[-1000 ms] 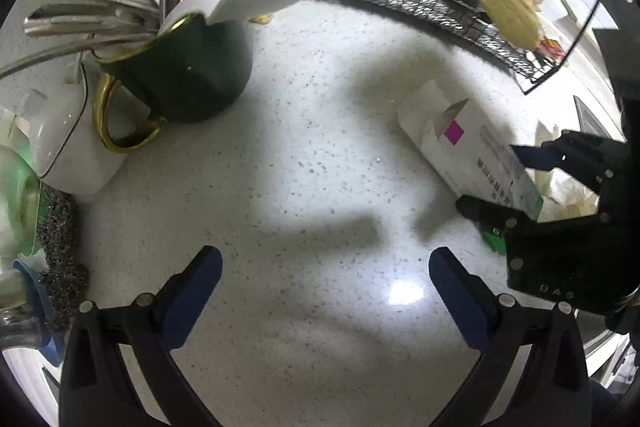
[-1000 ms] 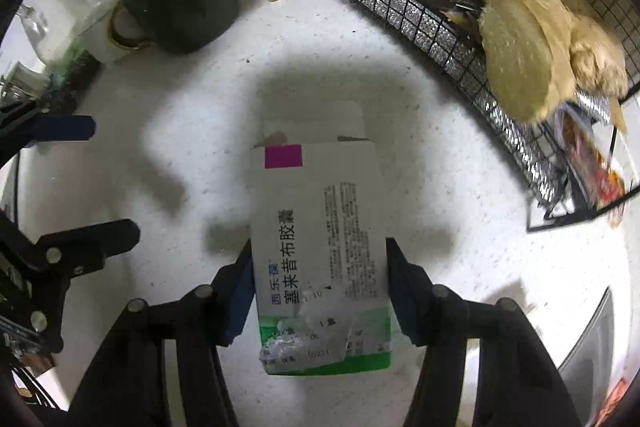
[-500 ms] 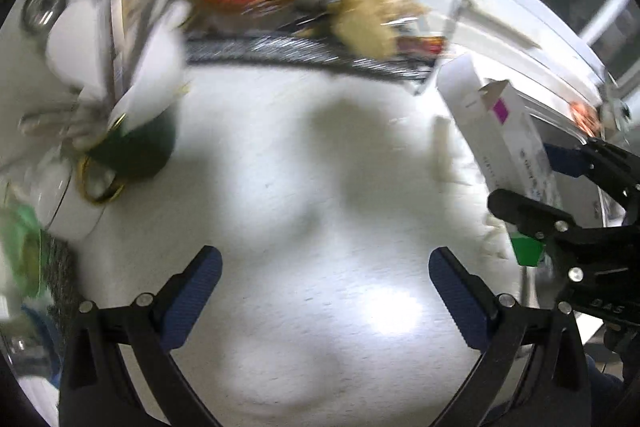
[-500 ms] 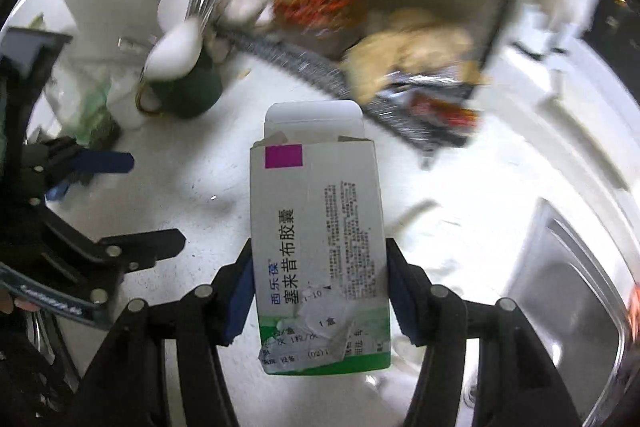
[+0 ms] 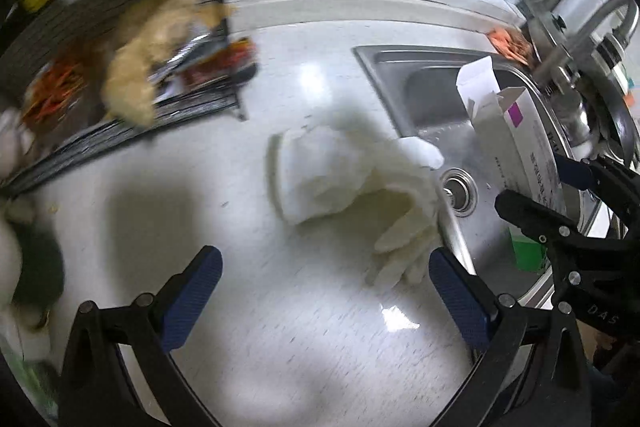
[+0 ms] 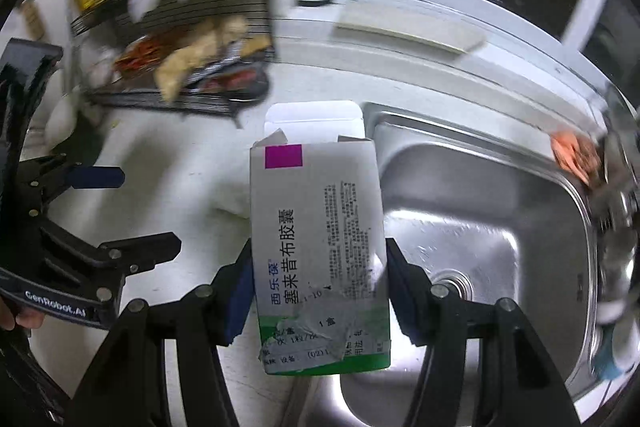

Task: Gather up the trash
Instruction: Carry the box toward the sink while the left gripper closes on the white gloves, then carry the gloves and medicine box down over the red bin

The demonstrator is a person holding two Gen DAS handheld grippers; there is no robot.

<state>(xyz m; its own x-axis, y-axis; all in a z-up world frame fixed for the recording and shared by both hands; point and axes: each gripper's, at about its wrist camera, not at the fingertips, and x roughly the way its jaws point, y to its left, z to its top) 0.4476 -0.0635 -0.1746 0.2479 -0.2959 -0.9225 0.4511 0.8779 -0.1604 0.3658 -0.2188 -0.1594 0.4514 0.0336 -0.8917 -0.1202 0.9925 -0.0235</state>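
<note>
Up front, the right gripper (image 6: 318, 291) clamps a white-and-green medicine box (image 6: 318, 247) between its blue pads, top flap open, magenta square near the top. At 3 o'clock of it lies the steel sink (image 6: 500, 227), drain at 4. The left gripper (image 5: 320, 295) stands wide, holding nothing, over the white speckled counter (image 5: 200, 187); pale rubber gloves (image 5: 360, 187) lie just beyond it at 12, overlapping the sink's edge.
</note>
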